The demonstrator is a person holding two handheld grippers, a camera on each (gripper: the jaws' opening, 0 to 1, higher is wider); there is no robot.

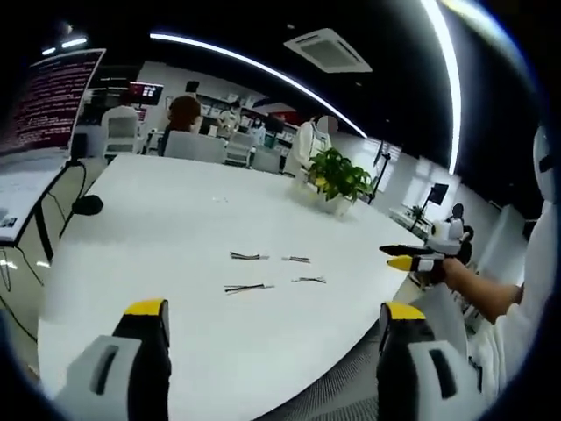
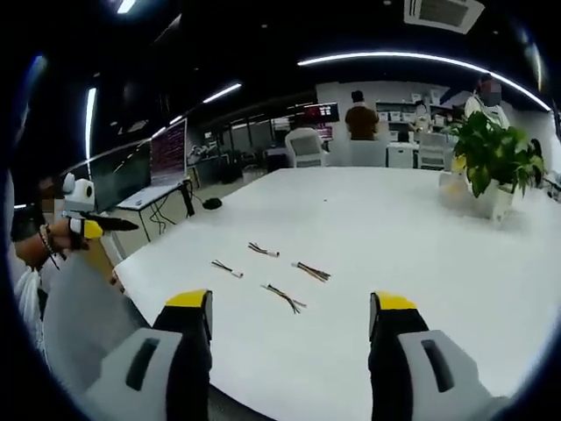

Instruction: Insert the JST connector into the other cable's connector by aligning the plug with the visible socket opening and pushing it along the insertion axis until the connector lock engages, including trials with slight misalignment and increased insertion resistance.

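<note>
Several short JST cables lie on the white table [image 1: 175, 228]: two farther ones [image 1: 248, 256] [image 1: 296, 260] and two nearer ones [image 1: 248, 288] [image 1: 308, 280]. My left gripper [image 1: 274, 309] hovers over the table's near edge, open, nothing between its yellow-tipped jaws. In the right gripper view the same cables [image 2: 263, 250] [image 2: 226, 267] [image 2: 313, 272] [image 2: 285, 298] lie just ahead of my right gripper [image 2: 291, 302], which is open and empty too. A hand holds the right gripper [image 1: 414, 256] off the table's right side. At far left the left gripper [image 2: 96, 226] is held off the table edge.
A potted plant [image 1: 337, 175] [image 2: 491, 158] stands at the far side of the table. A black mouse [image 1: 88, 205] [image 2: 210, 203] lies near the left edge. A screen [image 1: 53, 96] stands beyond it. People sit at desks in the background.
</note>
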